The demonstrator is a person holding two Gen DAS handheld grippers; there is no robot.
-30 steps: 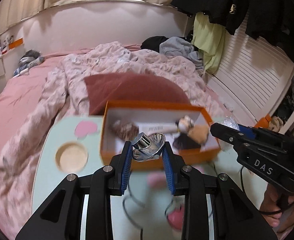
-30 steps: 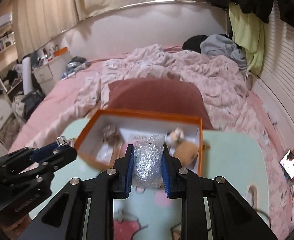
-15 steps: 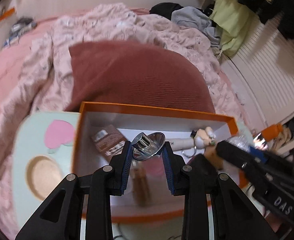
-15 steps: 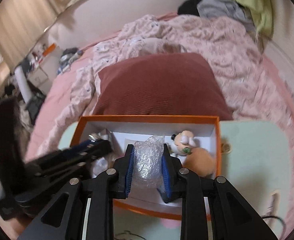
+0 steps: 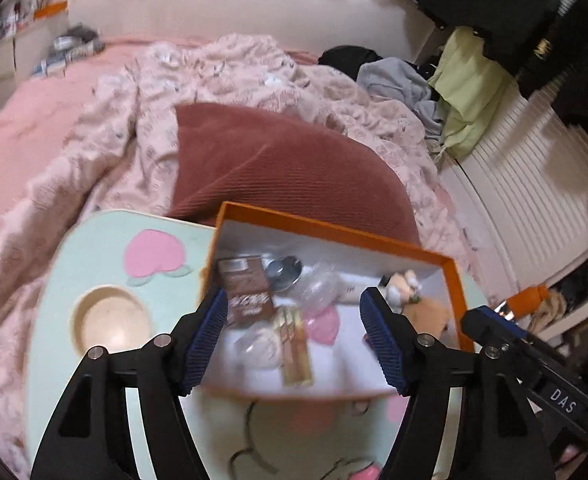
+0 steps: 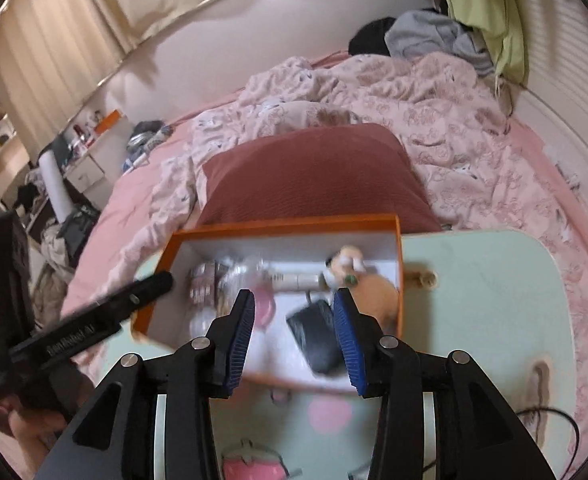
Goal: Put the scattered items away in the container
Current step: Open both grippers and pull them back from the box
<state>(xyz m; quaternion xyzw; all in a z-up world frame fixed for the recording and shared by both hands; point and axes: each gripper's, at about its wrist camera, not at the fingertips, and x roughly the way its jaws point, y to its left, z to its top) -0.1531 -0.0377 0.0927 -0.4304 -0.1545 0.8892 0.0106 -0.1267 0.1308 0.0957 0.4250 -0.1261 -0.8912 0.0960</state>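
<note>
An orange box (image 5: 336, 227) with a white inside stands on a mint-green lap table (image 5: 93, 248); it also shows in the right wrist view (image 6: 285, 222). Inside lie a shiny metal piece (image 5: 283, 270), a crumpled clear plastic wrap (image 5: 320, 288), a brown packet (image 5: 245, 286), a plush toy (image 5: 404, 286), a white tube (image 6: 294, 279) and a black pouch (image 6: 318, 334). My left gripper (image 5: 294, 336) is open and empty above the box. My right gripper (image 6: 294, 338) is open and empty above the box's near side.
The table sits on a bed with a pink floral quilt (image 6: 434, 92) and a dark red pillow (image 5: 285, 164) behind the box. A round cup recess (image 5: 109, 320) is on the table's left. Clothes (image 5: 398, 76) pile at the bed's far side. A cable (image 6: 550, 414) lies at right.
Both grippers have opened. The metal piece has dropped from the left gripper into the box, and the plastic wrap from the right gripper. Both grippers have drawn back a little.
</note>
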